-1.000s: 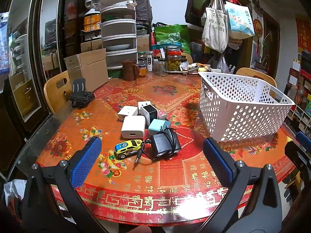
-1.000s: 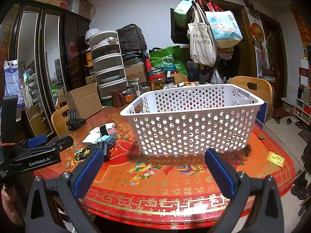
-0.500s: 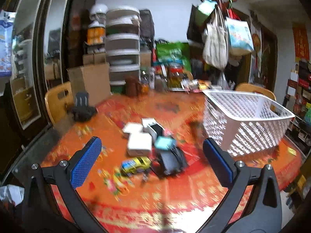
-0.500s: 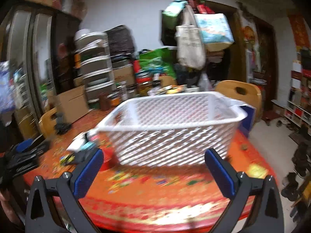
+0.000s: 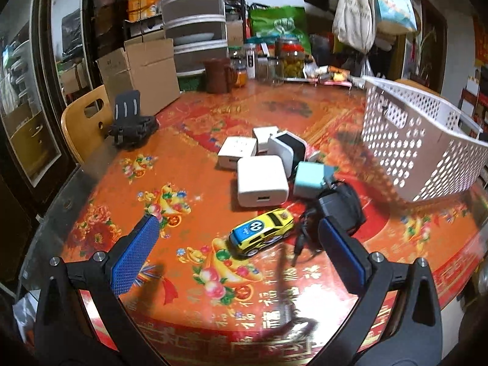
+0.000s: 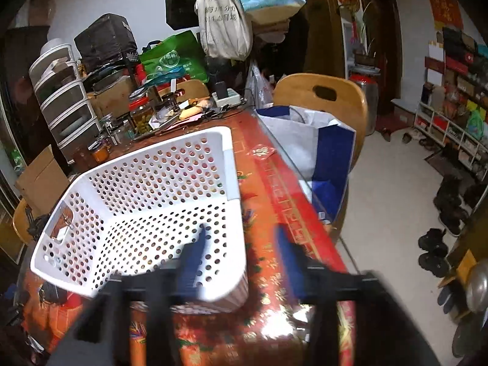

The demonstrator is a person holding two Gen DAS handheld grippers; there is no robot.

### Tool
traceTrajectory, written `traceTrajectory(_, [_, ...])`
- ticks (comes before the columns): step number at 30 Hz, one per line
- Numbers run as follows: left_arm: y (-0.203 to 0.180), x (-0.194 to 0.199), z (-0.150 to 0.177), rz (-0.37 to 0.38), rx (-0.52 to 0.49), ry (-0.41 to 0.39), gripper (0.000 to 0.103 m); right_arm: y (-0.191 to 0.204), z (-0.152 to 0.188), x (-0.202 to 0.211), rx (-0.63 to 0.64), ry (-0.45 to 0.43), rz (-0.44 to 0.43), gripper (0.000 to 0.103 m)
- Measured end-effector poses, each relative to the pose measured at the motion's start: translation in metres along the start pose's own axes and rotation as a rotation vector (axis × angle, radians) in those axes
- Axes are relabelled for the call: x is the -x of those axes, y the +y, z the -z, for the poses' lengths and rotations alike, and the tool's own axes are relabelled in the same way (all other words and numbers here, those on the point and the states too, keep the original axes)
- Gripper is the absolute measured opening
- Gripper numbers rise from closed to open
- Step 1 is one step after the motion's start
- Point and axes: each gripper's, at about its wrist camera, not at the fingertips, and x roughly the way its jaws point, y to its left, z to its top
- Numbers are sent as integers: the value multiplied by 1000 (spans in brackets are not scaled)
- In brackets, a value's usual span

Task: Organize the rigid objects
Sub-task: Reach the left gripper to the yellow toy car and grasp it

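A yellow toy car [image 5: 262,235] lies on the red patterned table [image 5: 152,183]. Behind it are a white charger [image 5: 262,180], a teal cube charger [image 5: 309,180], a black adapter with its cable [image 5: 341,207] and more white plugs [image 5: 238,152]. My left gripper [image 5: 238,224] hangs open just in front of the car and holds nothing. The white perforated basket [image 5: 427,140] stands to the right. My right gripper [image 6: 241,228] is blurred and its jaws are closing. They straddle the near corner wall of the basket [image 6: 146,183], one finger inside and one outside, with gaps still showing.
A black folding stand [image 5: 131,122], a cardboard box [image 5: 143,70], a brown mug [image 5: 218,74] and jars [image 5: 289,58] line the table's far side. A blue and white bag [image 6: 314,152] leans on a wooden chair [image 6: 323,94] past the table's right edge.
My left gripper has come forward and down toward the toy car. My right gripper has swung right over the basket's corner, and its wide jaws have narrowed around the wall.
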Motion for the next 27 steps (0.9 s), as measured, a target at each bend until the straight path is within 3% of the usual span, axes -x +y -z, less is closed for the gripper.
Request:
traceTrajectory(4, [-7,-19,1,-18,-40,57,103,9,-3,-18,9,64,-28,20])
traceTrajectory(12, [-5,-46,14,-27,-92,141,103,20,-4,-32,25,84,-5,17])
traceTrajectory(19, [13,-45,17,-29,-81,136,103,21,-4,-31,23,82,-4,17])
traceTrajectory(26, [-9,-62,9,23,-168,175,103,20,-6,-31,24,82,-4,17])
traceTrajectory(27, [-11,-61,7,4,-179,166,103,20,-6,-31,23,81,-5,17])
